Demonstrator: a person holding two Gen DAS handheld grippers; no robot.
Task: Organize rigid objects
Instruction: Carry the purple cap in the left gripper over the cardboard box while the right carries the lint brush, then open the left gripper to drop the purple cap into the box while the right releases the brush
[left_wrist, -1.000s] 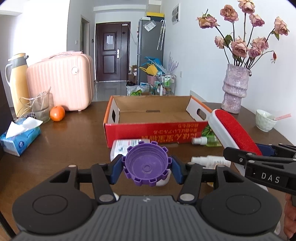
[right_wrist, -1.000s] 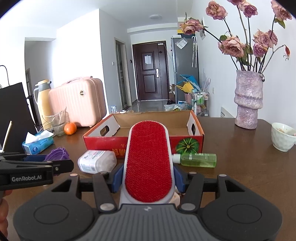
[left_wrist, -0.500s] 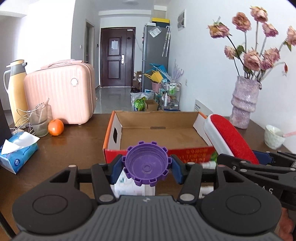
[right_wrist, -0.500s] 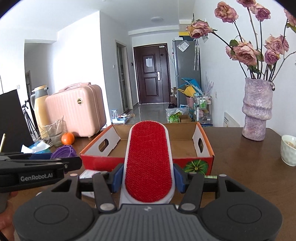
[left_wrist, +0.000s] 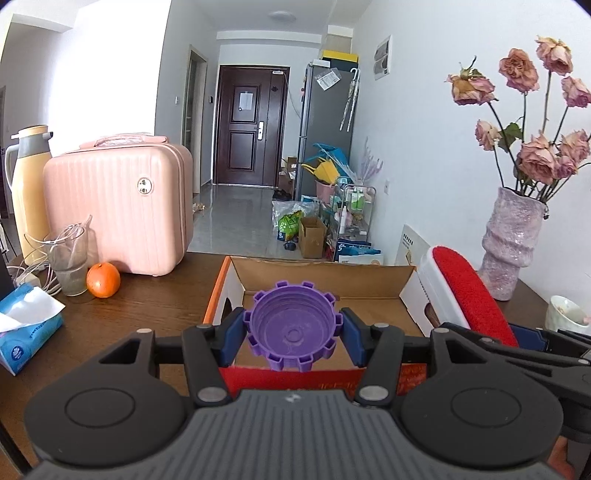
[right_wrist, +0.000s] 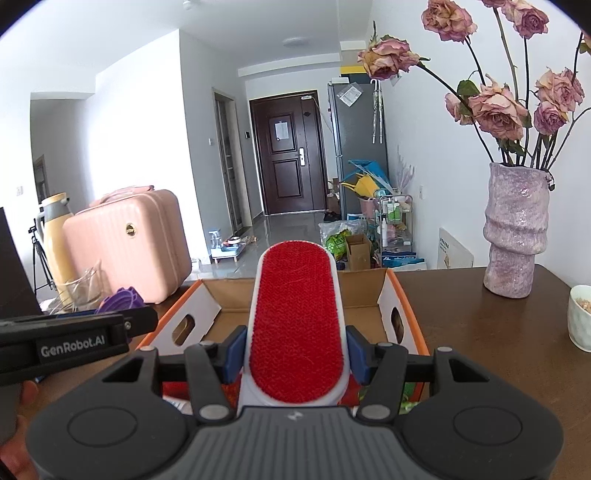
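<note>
- Carrying two items at once, we have the left gripper (left_wrist: 292, 330) pinching a purple notched cap (left_wrist: 292, 326) across its rim, and the right gripper (right_wrist: 295, 354) pinching a red-faced lint brush (right_wrist: 297, 321) by its white sides.
- Both items hang in the air over the near wall of the open cardboard box (left_wrist: 369, 280), which sits on the dark wooden worktop (left_wrist: 147, 302); the cap is over the left part of the box, the brush just beside it to the right.
- We judge the cap light and stiff. Its notched edge gives the pads something to bite on, so a hold straight across the widest part suits it, open side up.
- We judge the brush rigid but long. Gripped near one end, it sticks far forward and could swing or tip, so a hold closer to its middle would steady it. The red pile is soft; the hard white edges are the better place to press.
- Neither looks fragile, so we think a short drop into the box would do no harm.
- The vase of dried roses (right_wrist: 515, 236) and a small bowl (right_wrist: 580, 317) stand well apart on the right.
</note>
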